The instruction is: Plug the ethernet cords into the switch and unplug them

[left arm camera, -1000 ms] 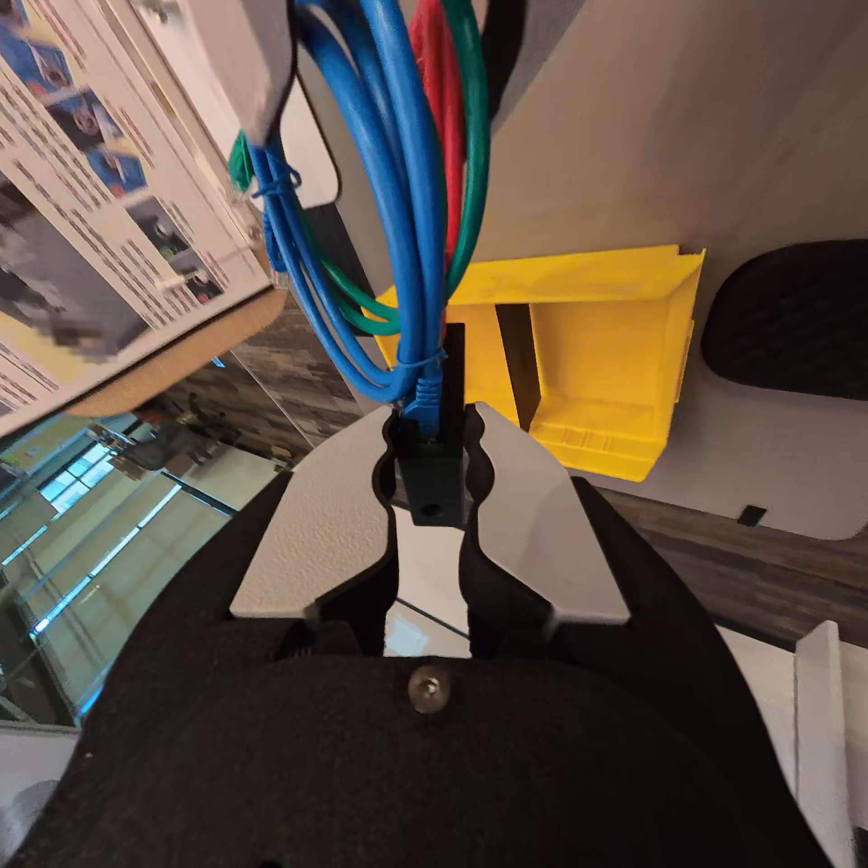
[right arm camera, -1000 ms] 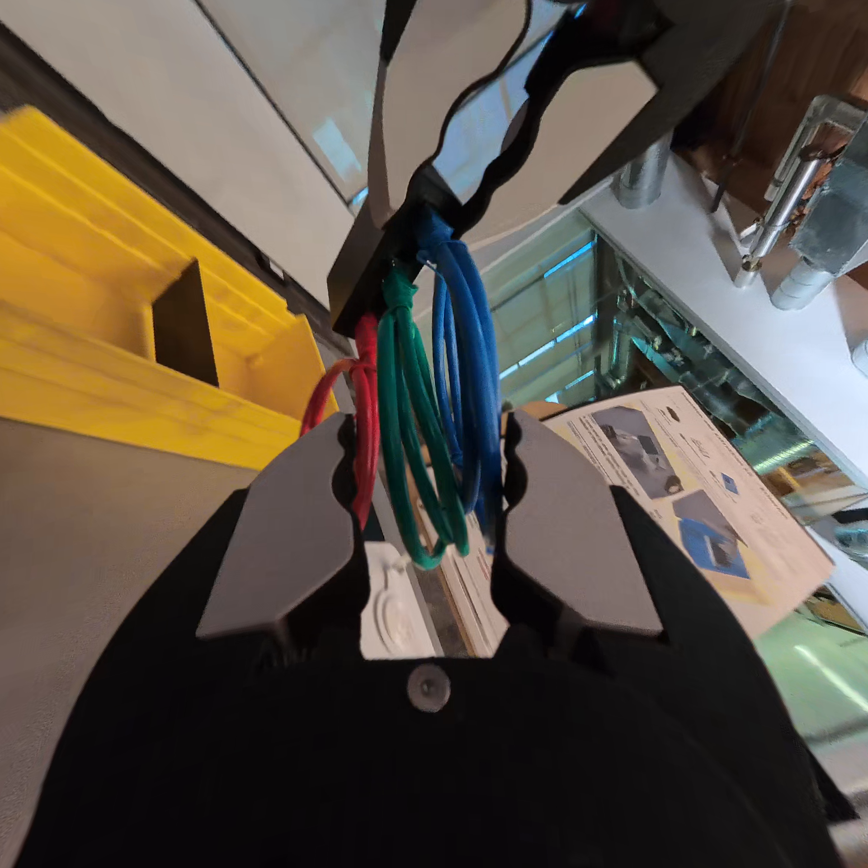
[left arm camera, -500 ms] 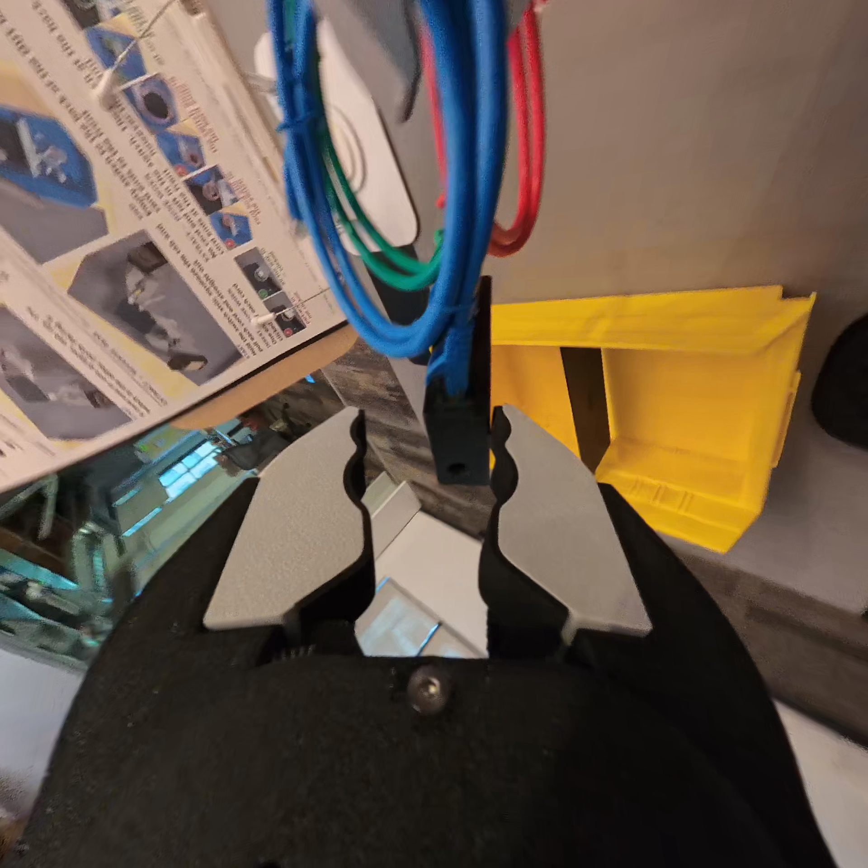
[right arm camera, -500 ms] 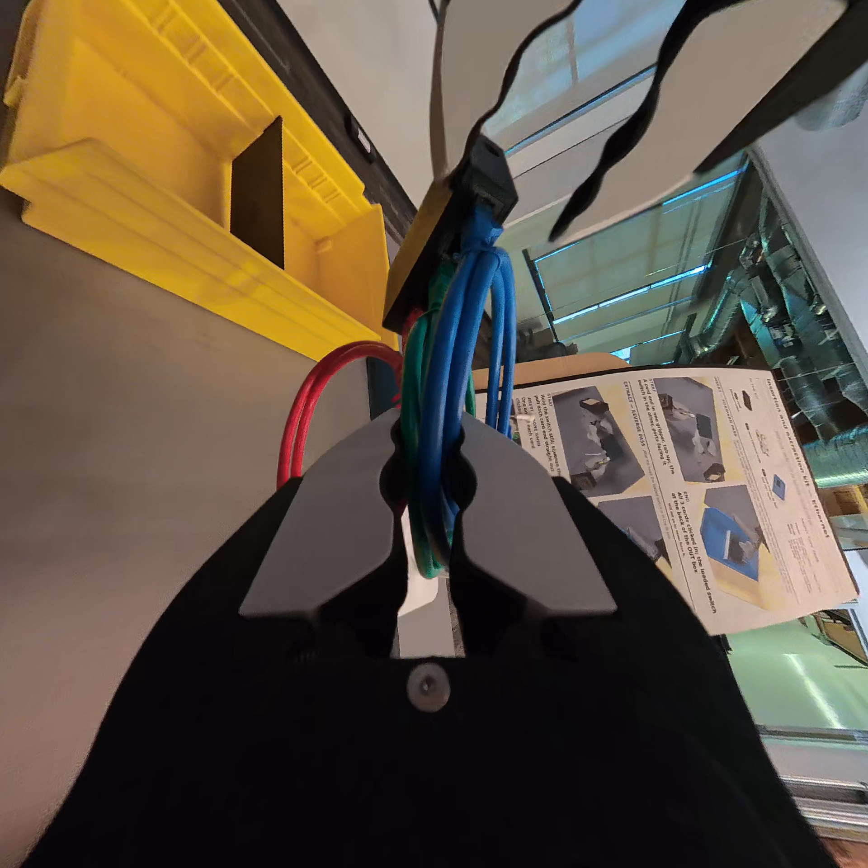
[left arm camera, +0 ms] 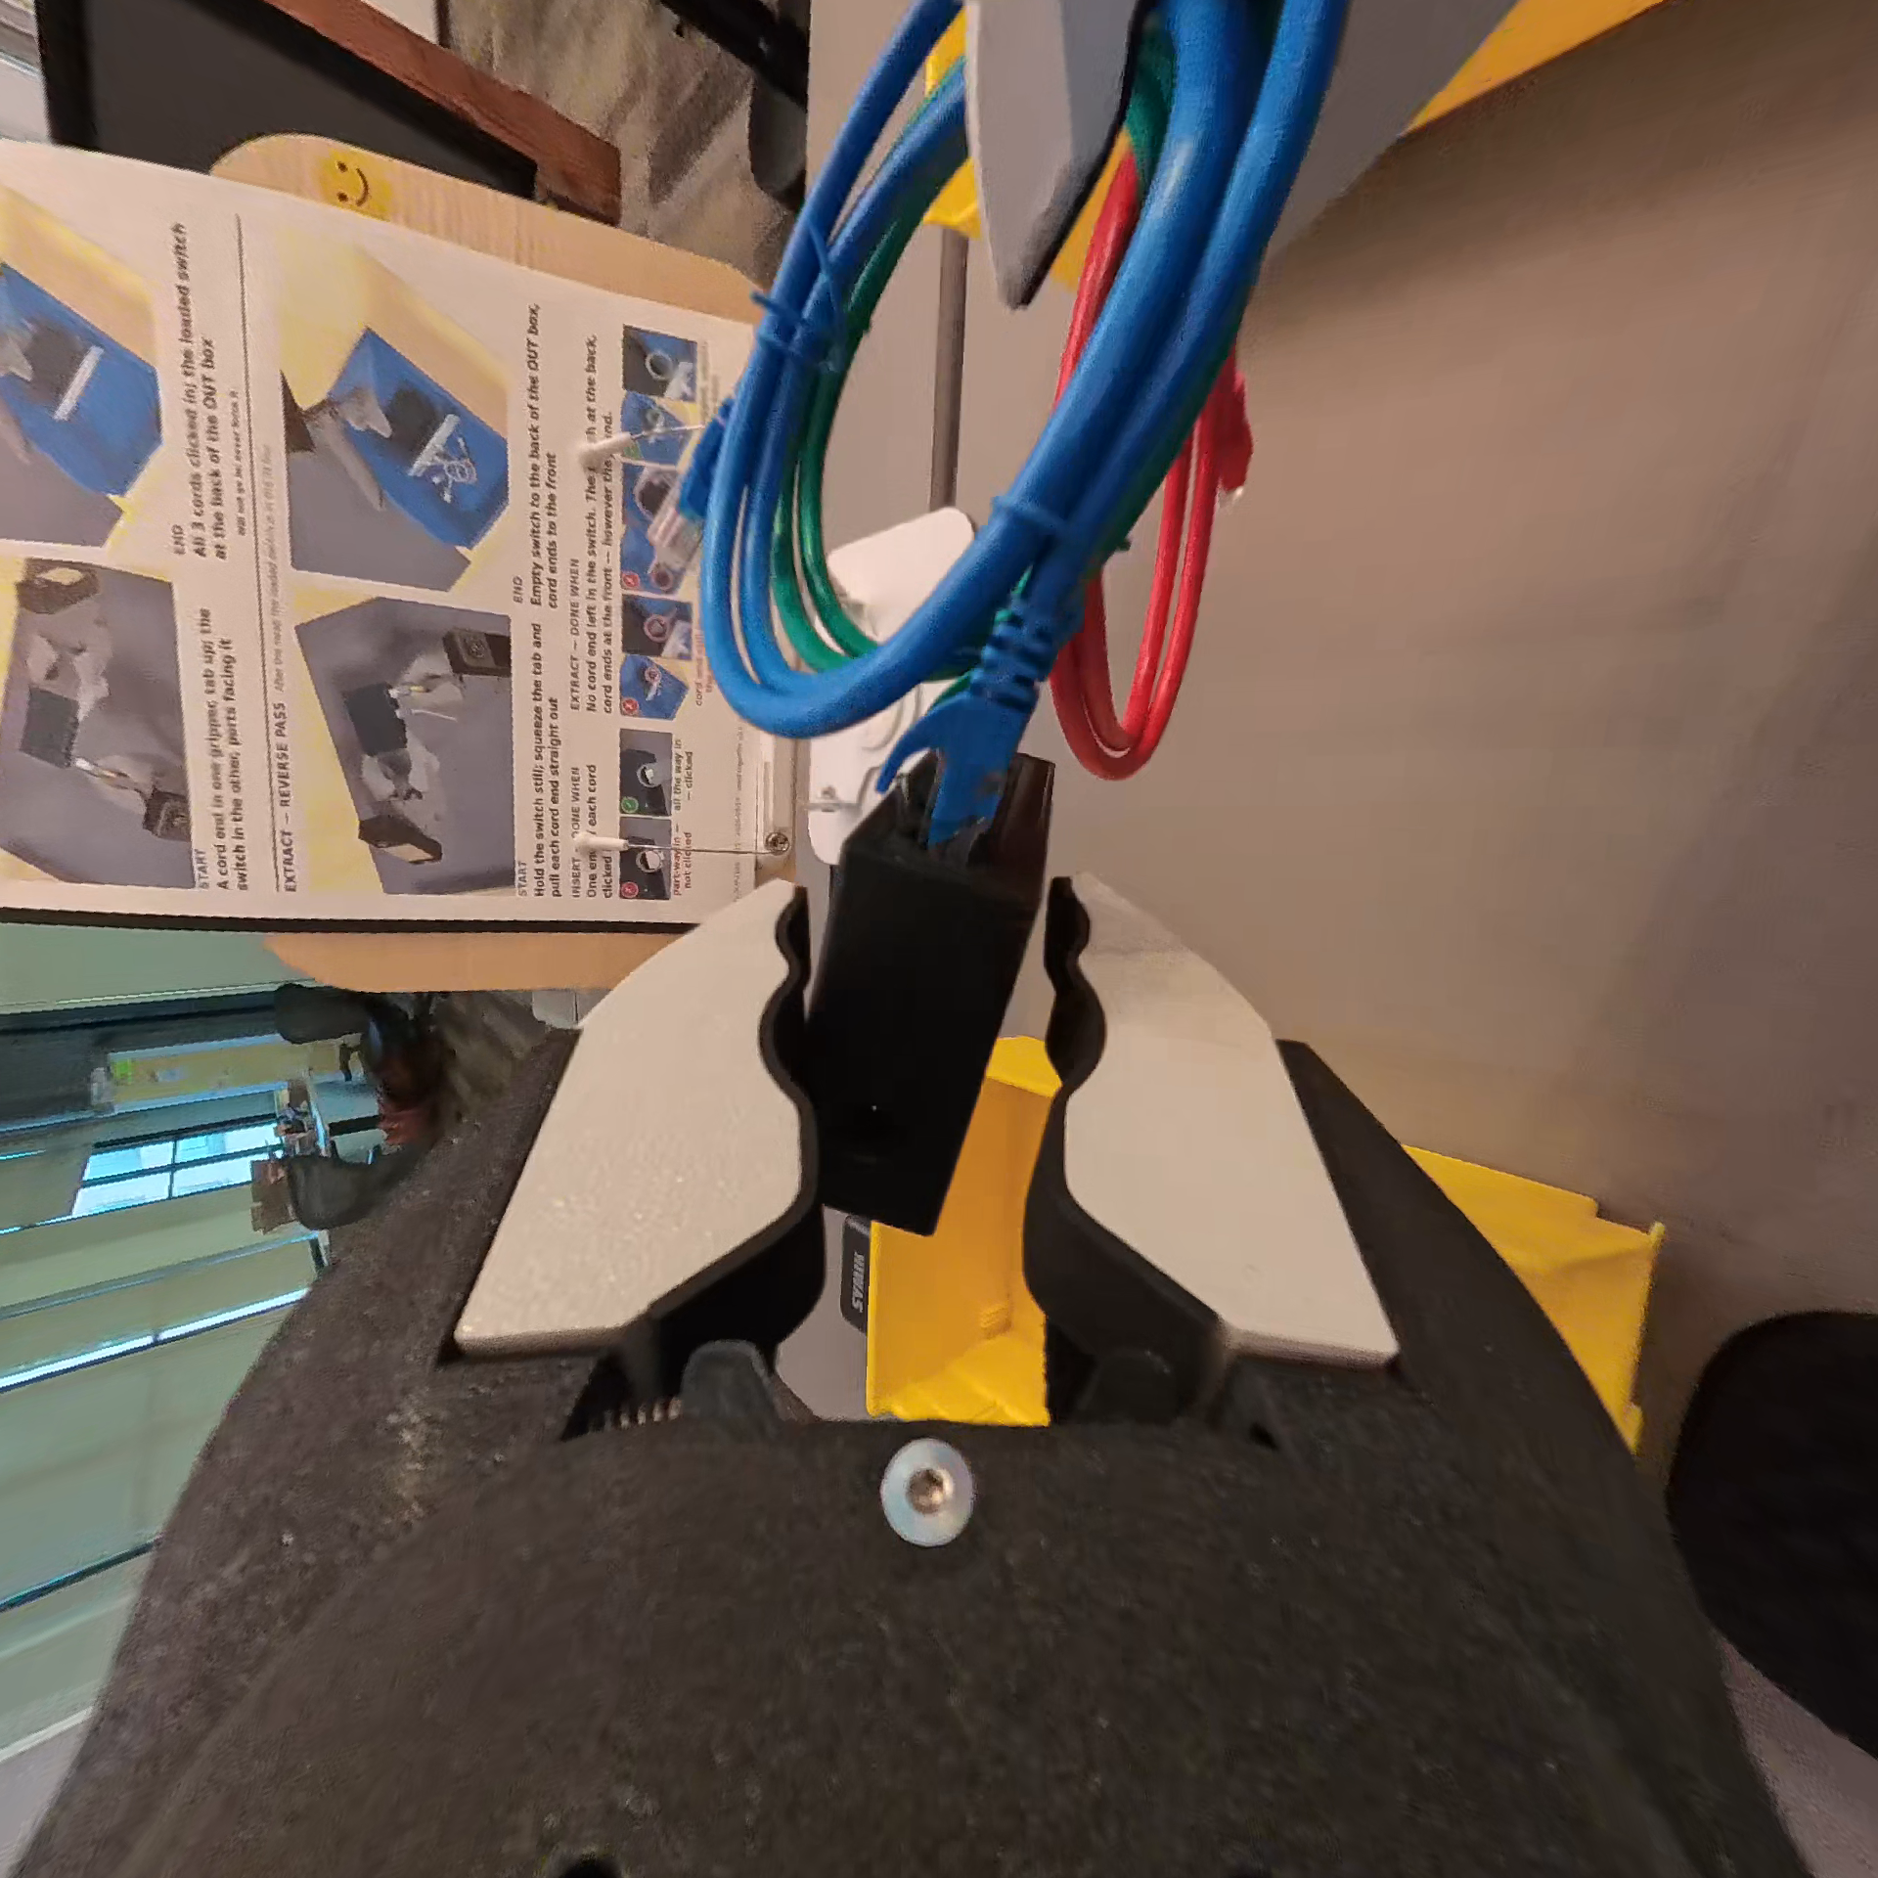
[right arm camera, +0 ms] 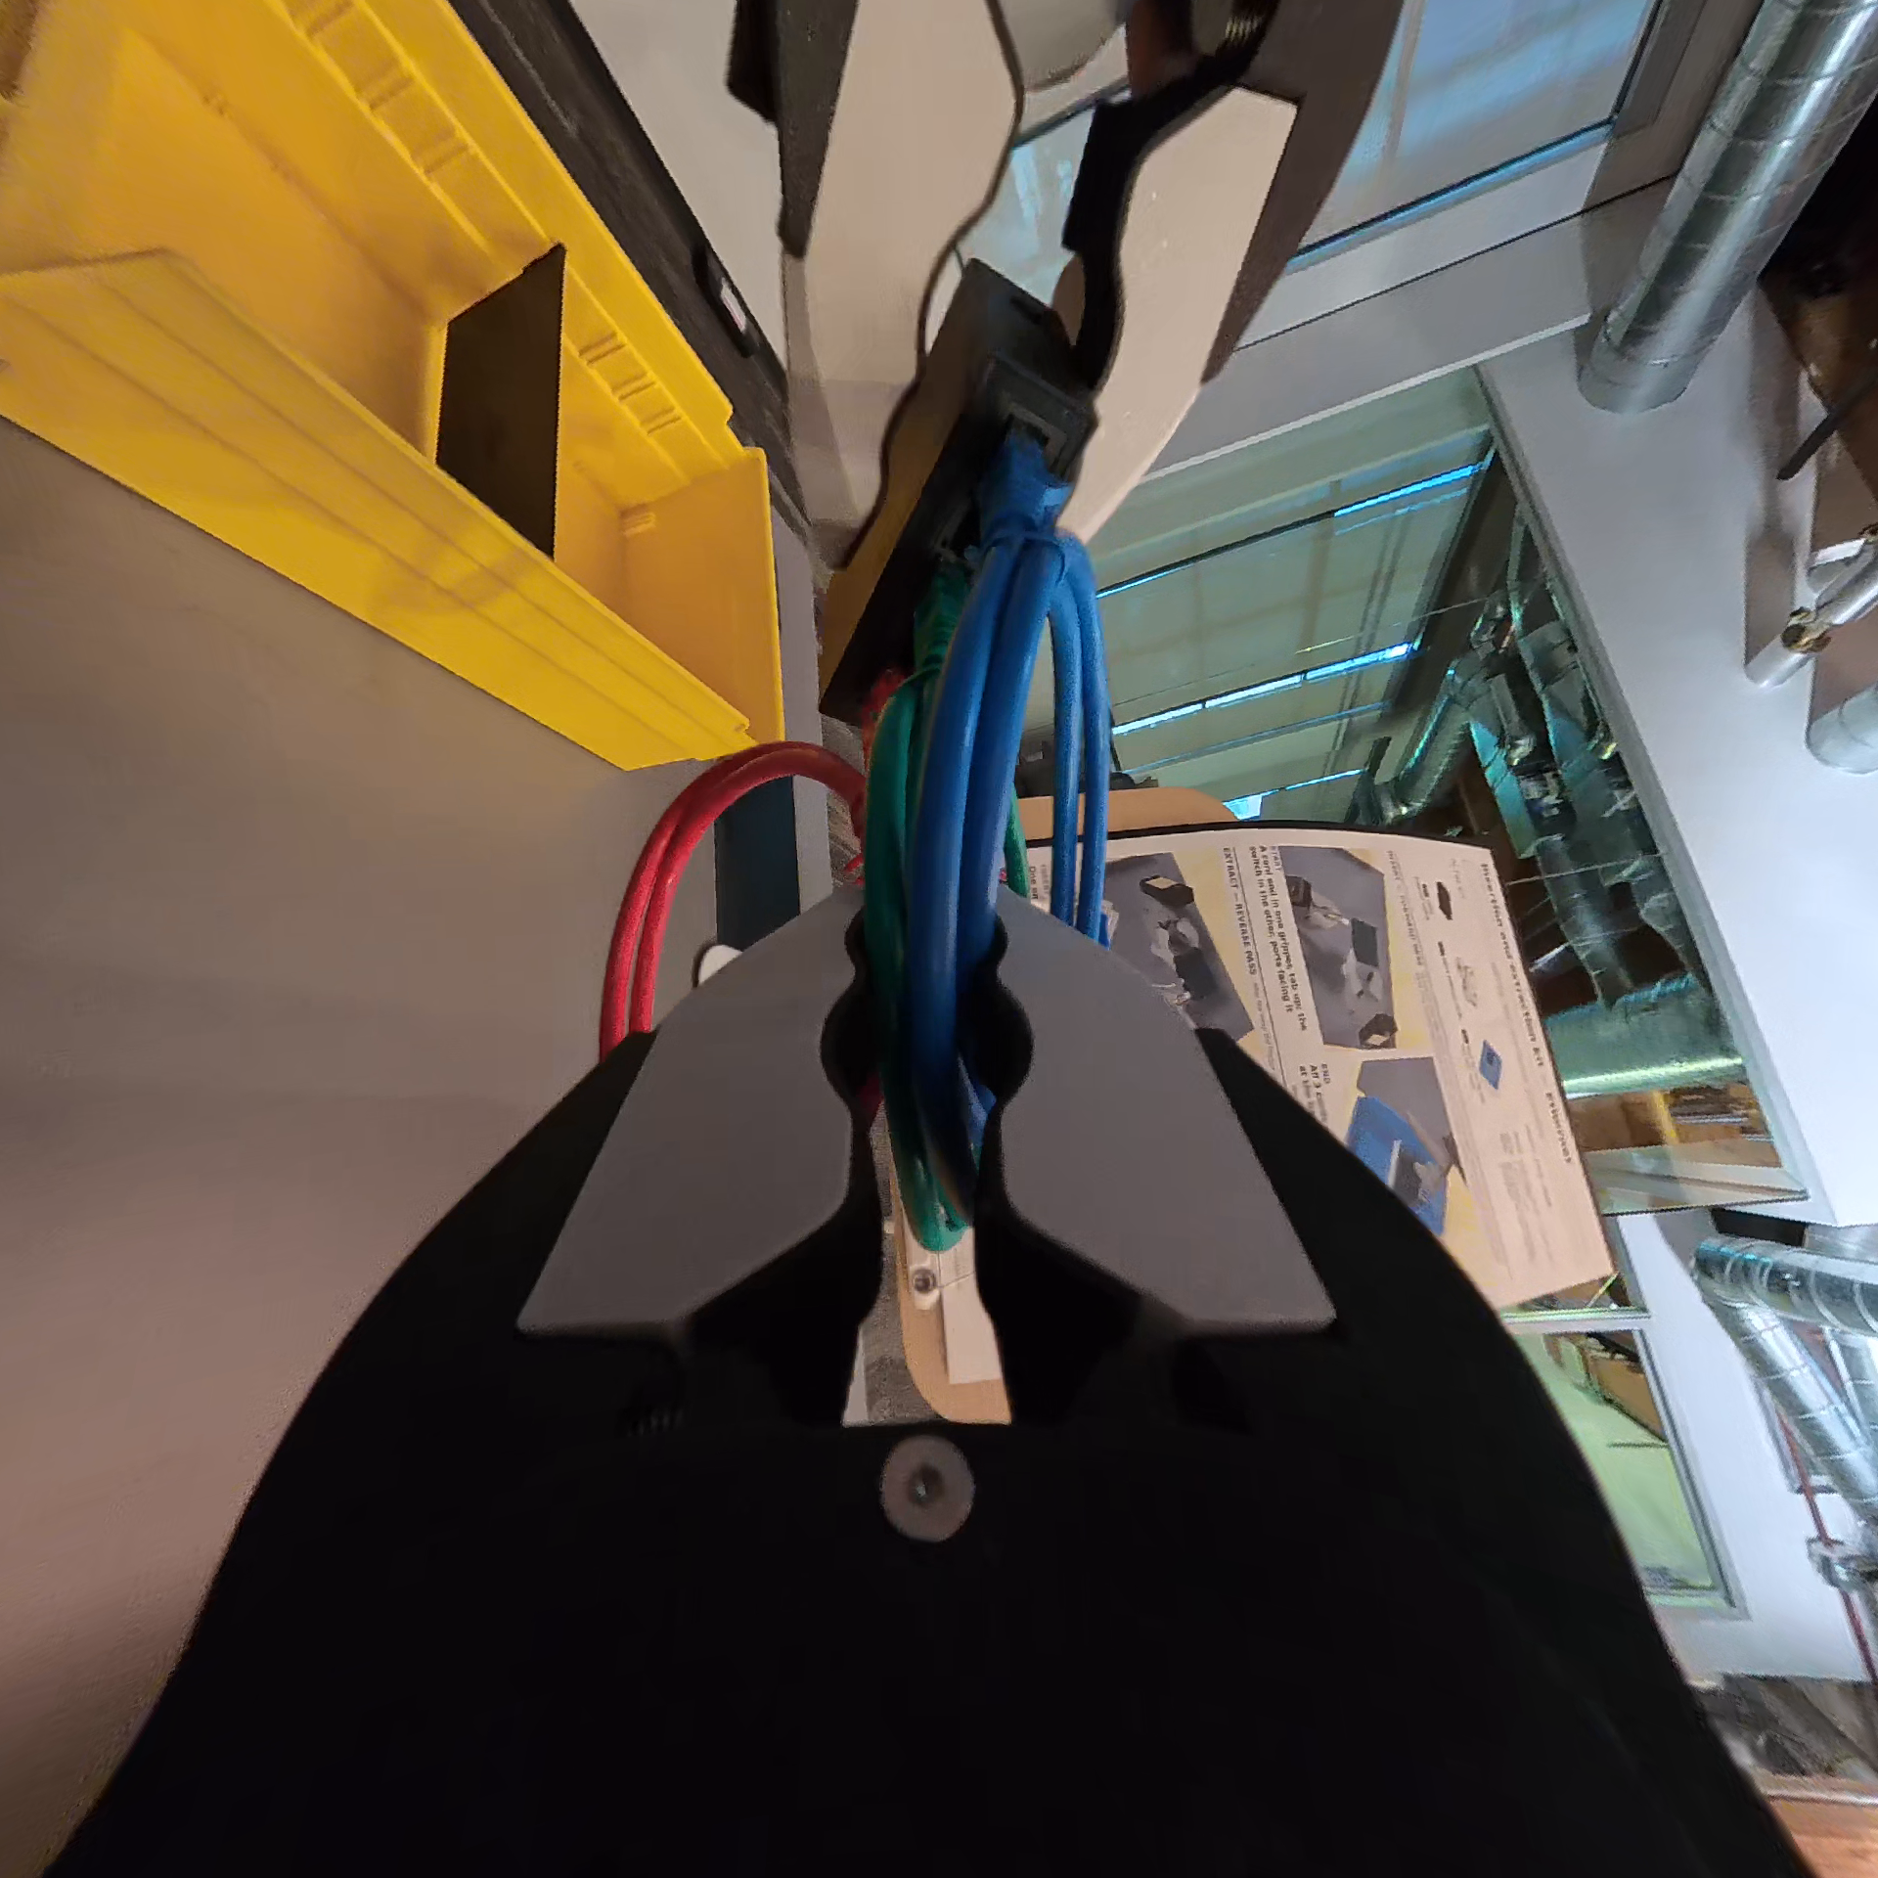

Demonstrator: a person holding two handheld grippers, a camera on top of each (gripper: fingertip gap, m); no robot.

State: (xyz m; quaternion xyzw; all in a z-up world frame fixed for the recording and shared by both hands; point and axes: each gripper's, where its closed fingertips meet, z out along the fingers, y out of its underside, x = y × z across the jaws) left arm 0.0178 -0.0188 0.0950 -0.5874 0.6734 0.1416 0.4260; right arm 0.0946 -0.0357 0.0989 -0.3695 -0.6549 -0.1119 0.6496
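Note:
The black switch (left arm camera: pixel 915 1016) lies between the fingers of my left gripper (left arm camera: pixel 925 894), whose jaws stand apart with a gap on the right side. A blue cord (left arm camera: pixel 1118 407) is plugged into its top end. Green (left arm camera: pixel 803 569) and red (left arm camera: pixel 1169 610) cords hang beside it in loops. My right gripper (right arm camera: pixel 930 915) is shut on the blue (right arm camera: pixel 955 813) and green (right arm camera: pixel 894 965) cord loops, below the switch (right arm camera: pixel 945 457). The red cord (right arm camera: pixel 650 894) loops out to its left, outside the jaws. A finger (right arm camera: pixel 1148 335) of the left gripper shows beside the switch.
A yellow bin (right arm camera: pixel 305 356) lies on the grey table (left arm camera: pixel 1524 711), also behind my left gripper (left arm camera: pixel 1524 1250). A printed instruction sheet on a wooden board (left arm camera: pixel 356 559) stands close by. A black rounded object (left arm camera: pixel 1789 1524) sits at the right edge. Some 9 cm of space lies between my two pairs of fingers.
My left gripper let go of the switch, opened, then moved forward so the switch sits between its fingers again, turned to its wider face. My right gripper closed on the blue and green cords.

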